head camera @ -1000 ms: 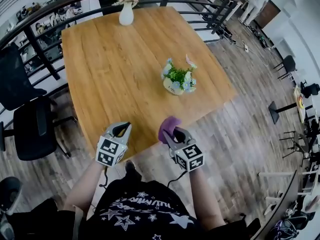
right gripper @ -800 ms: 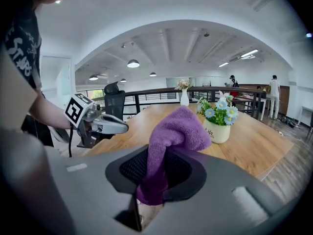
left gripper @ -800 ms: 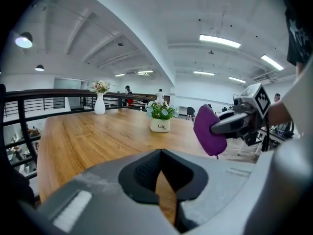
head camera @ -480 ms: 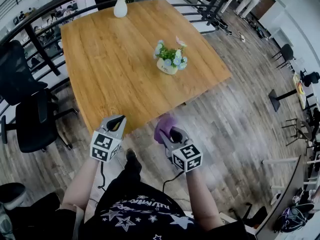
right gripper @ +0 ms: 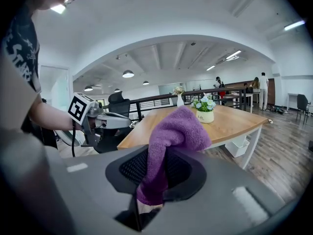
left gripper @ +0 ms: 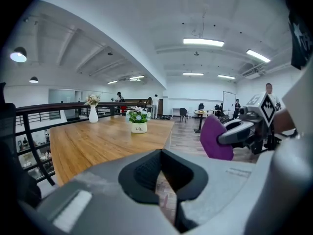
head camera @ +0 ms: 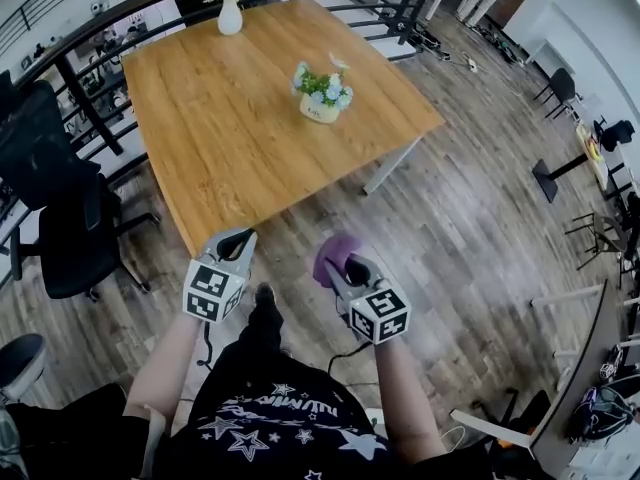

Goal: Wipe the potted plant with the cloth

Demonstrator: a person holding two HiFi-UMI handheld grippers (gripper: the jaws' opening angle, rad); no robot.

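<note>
- The potted plant [head camera: 322,96] stands on the wooden surface [head camera: 210,138], in the upper middle of the head view and close to the surface's right edge.
- Its container is a small cream pot, and in it are green leaves with white and pale blue flowers.
- On the front of the pot there is a short dark word. In the left gripper view it looks like "Life", but it is small.
- A second container, a white vase [head camera: 230,15], stands at the far corner of the surface, in the upper left part of the head view. It holds a bunch of pale flowers. I see no writing on it.
- The right tool [head camera: 345,268] is clamped on the purple cloth [head camera: 335,256]. In the right gripper view the cloth rises between the two jaws and folds over to the right.
- The left tool [head camera: 238,240] has its jaws together, and nothing is between them.
- Both tools are in the lower middle of the head view, over the wooden floor [head camera: 470,218] just off the near edge of the surface, and well apart from the potted plant.
- Each tool carries a cube with black and white square markers.
- The person's dark shirt has white stars and some letters that I cannot read.
</note>
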